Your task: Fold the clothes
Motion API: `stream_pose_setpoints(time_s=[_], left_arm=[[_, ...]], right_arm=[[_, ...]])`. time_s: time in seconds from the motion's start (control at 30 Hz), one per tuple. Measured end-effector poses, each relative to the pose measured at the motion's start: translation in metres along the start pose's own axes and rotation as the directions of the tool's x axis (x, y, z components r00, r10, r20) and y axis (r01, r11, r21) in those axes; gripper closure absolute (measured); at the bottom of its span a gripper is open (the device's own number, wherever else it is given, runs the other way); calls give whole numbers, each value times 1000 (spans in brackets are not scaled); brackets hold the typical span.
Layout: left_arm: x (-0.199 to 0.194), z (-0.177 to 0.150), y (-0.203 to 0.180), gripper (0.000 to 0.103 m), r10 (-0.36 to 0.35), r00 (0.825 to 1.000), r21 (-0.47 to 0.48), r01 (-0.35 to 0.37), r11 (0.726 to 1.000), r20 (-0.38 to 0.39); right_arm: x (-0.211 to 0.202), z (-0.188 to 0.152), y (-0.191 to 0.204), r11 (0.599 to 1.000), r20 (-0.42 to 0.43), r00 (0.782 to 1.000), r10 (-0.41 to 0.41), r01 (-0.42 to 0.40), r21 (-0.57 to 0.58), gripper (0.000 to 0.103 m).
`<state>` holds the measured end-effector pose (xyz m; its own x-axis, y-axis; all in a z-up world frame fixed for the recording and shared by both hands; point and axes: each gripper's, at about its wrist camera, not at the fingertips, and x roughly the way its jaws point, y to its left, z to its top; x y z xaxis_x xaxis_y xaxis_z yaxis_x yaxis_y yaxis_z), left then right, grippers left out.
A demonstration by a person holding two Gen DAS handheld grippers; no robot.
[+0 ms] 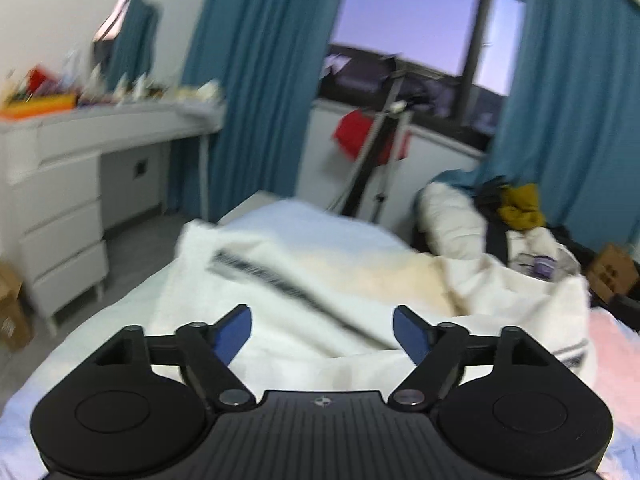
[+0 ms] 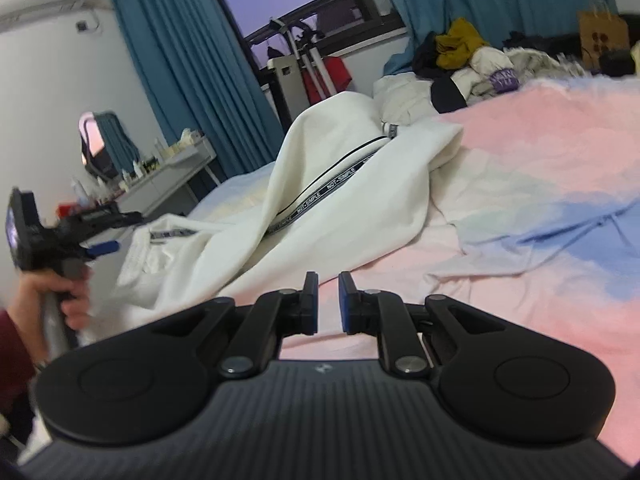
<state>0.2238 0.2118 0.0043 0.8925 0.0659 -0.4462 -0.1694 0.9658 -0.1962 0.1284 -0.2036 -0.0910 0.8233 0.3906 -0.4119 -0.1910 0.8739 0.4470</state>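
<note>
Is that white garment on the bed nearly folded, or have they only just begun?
Barely begun. The white garment lies rumpled on the bed, no neat fold visible. The left gripper is wide open over it; the right gripper is nearly closed, holding nothing. The clothes pile remains untouched.

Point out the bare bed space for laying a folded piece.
Free: the pink-and-blue bedsheet right of the white garment, ahead of the right gripper. Crowded: the clothes pile at the far end, and the garment's spread.

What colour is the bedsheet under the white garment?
Pastel pink fading into blue, seen best in the right wrist view: bedsheet, garment.
</note>
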Motion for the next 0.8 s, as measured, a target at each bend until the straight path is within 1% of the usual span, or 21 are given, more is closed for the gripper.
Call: stream_pose_setpoints(time_s=[0.07,0.17,0.23,0.3,0.37,0.43,0.5,0.53,0.57,0.63,0.67,0.7,0.73,0.8], left_arm=[[10,-6,-23,23,-38,999,3,39,999,-8],[29,-8,-63,21,-122,992,11,122,992,-4],[45,-6,-89,20,-194,981,11,194,981,8],[64,-1,-117,20,-260,966,15,260,965,8],[85,2,-149,20,-307,952,53,307,950,-6],[109,2,-179,20,-320,946,54,322,945,-44],[131,1,-200,21,-349,934,4,351,937,-77],[141,1,-210,21,-359,930,3,360,933,-83],[149,-1,-222,25,-352,932,25,356,934,-88],[158,-4,-237,47,-334,936,76,344,936,-114],[163,-6,-244,78,-325,937,101,338,936,-127],[164,-8,-253,95,-314,937,132,334,933,-151],[163,-11,-255,97,-311,936,153,335,930,-163],[141,-13,-260,100,-337,931,198,360,912,-142]], right_arm=[[-5,3,-5,999,13,1000,4,-5,37,89],[-8,7,-11,998,33,998,-45,44,36,88],[-6,8,-18,997,33,998,-56,54,56,88],[-1,9,-28,995,25,998,-51,48,92,88],[3,10,-36,992,19,999,-47,45,116,88],[9,11,-41,991,16,999,-42,40,126,88],[16,10,-48,990,3,999,-42,41,134,88],[20,9,-52,990,-6,999,-43,43,138,88],[23,8,-55,989,-14,999,-44,46,141,88],[26,8,-58,988,-20,999,-48,50,149,88],[28,8,-60,987,-23,998,-50,53,153,88],[29,8,-61,986,-26,998,-52,55,157,88],[31,8,-63,985,-29,998,-54,58,161,88],[33,7,-66,984,-36,998,-58,63,168,88]])
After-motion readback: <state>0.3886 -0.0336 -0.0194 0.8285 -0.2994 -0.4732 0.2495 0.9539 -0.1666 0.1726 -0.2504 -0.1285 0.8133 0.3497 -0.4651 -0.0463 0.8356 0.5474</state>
